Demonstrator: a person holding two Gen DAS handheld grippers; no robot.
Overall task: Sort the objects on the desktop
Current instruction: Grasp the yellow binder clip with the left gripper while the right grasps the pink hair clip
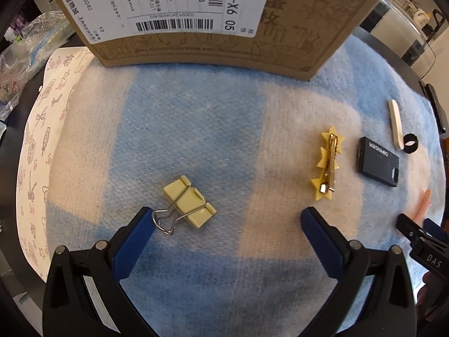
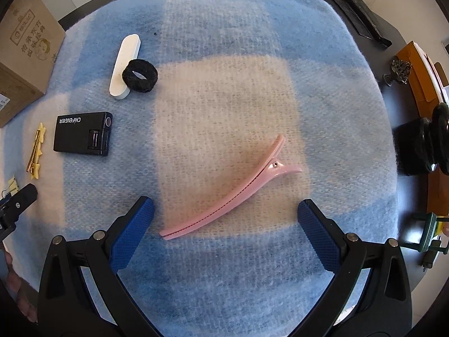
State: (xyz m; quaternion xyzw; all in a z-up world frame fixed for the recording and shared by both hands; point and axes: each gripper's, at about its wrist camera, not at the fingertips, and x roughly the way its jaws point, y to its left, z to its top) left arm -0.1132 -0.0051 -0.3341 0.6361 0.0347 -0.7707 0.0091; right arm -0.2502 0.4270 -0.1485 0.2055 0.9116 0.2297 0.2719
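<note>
A pale yellow binder clip [image 1: 189,202] lies on the blue and white checked cloth [image 1: 196,118], just ahead of my open left gripper [image 1: 227,219], with its wire handle by the left finger. Further right lie a yellow star hair clip [image 1: 328,163], a black lighter [image 1: 377,161], a white oblong piece [image 1: 395,123] and a black ring [image 1: 410,143]. My open right gripper [image 2: 224,213] stands over a long pink hair clip [image 2: 233,191], whose thin end lies between the fingers. Its view also holds the lighter [image 2: 82,136], the black ring [image 2: 140,75] and the white piece [image 2: 125,66].
A brown cardboard box [image 1: 210,22] with shipping labels stands at the cloth's far edge. A patterned sheet [image 1: 42,140] and plastic bags [image 1: 28,50] lie to the left. On the dark table right of the cloth sit a black brush-like object [image 2: 418,146], a small metal ornament [image 2: 400,70] and a green item [image 2: 429,233].
</note>
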